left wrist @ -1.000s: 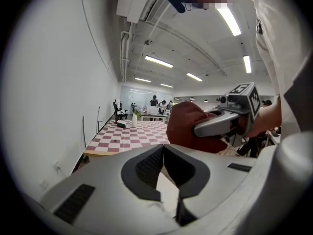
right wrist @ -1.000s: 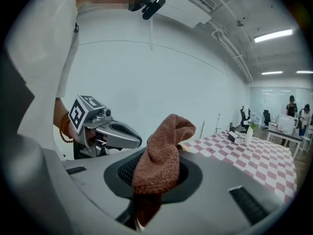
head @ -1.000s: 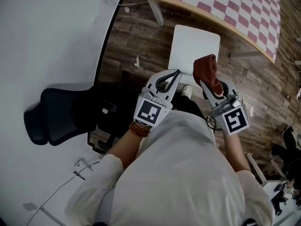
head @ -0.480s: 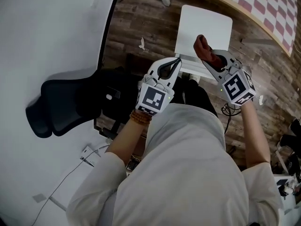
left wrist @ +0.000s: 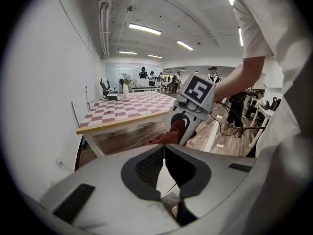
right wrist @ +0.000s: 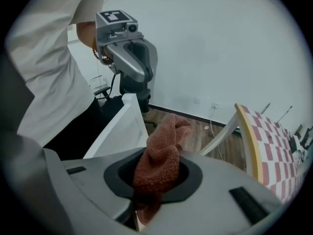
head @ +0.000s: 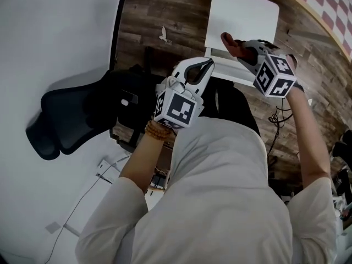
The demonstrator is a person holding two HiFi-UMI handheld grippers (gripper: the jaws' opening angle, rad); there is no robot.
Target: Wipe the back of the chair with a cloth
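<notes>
Cloth: rust-red terry, bunched. My right gripper is clamping it between its jaws. The free end is sticking out past the jaw tips in a rumpled lump.

Position: in the head view I am holding the cloth over the near edge of the white chair, just beyond the chair back. In the right gripper view the back's white panel is showing to the left of the cloth, with a strip of wooden floor between them, so the cloth is reading as apart from the back there.

My left gripper is pinched closed, tips meeting, with nothing between them. I am holding it just beside the chair back's left end and pointing it toward the right gripper. A beaded bracelet is sitting on that wrist.

Surroundings: a checkered table with a wooden edge is standing past the chair. A black office chair is standing to my left, against the white wall. Several people are standing far off in the room, too small to describe.
</notes>
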